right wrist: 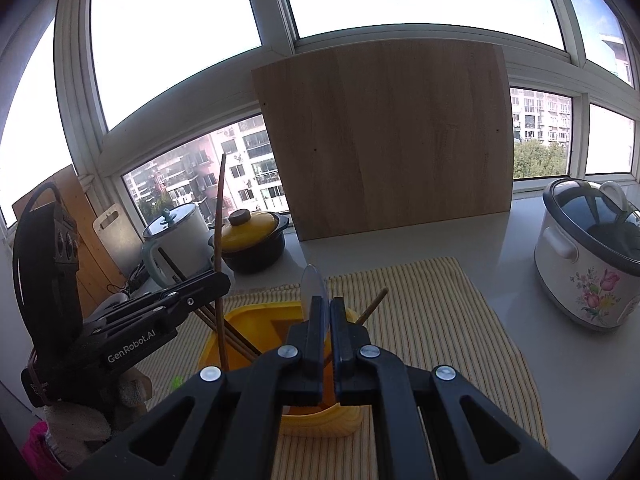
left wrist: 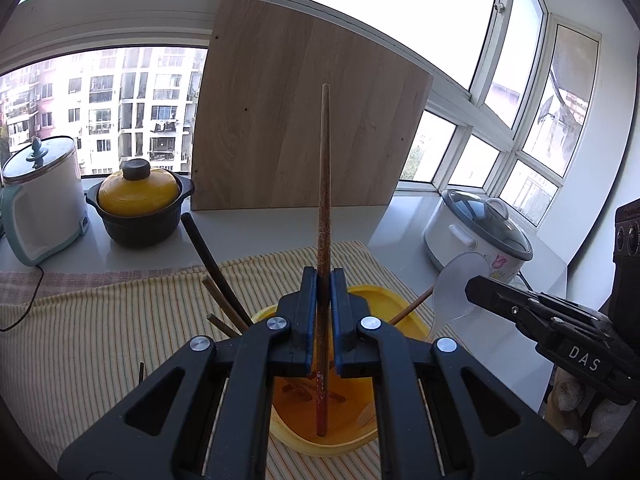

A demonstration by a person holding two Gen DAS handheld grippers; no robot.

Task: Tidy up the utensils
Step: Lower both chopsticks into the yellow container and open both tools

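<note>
My left gripper (left wrist: pixel 323 276) is shut on a brown wooden chopstick (left wrist: pixel 324 184), held upright with its lower end inside the yellow utensil holder (left wrist: pixel 384 300). My right gripper (right wrist: pixel 325 304) is shut on a clear plastic spoon (right wrist: pixel 313 284), held over the same yellow holder (right wrist: pixel 248 320). The spoon also shows in the left wrist view (left wrist: pixel 460 280), gripped by the right gripper (left wrist: pixel 474 286). Several other chopsticks (left wrist: pixel 218 300) lean in the holder. The left gripper (right wrist: pixel 218 280) shows in the right wrist view with the chopstick (right wrist: pixel 219 240).
A striped cloth (left wrist: pixel 100 340) covers the counter under the holder. A large wooden board (left wrist: pixel 304 120) leans on the window. A yellow-lidded pot (left wrist: pixel 138 200), a white kettle (left wrist: pixel 40 200) and a floral rice cooker (right wrist: pixel 588 256) stand around.
</note>
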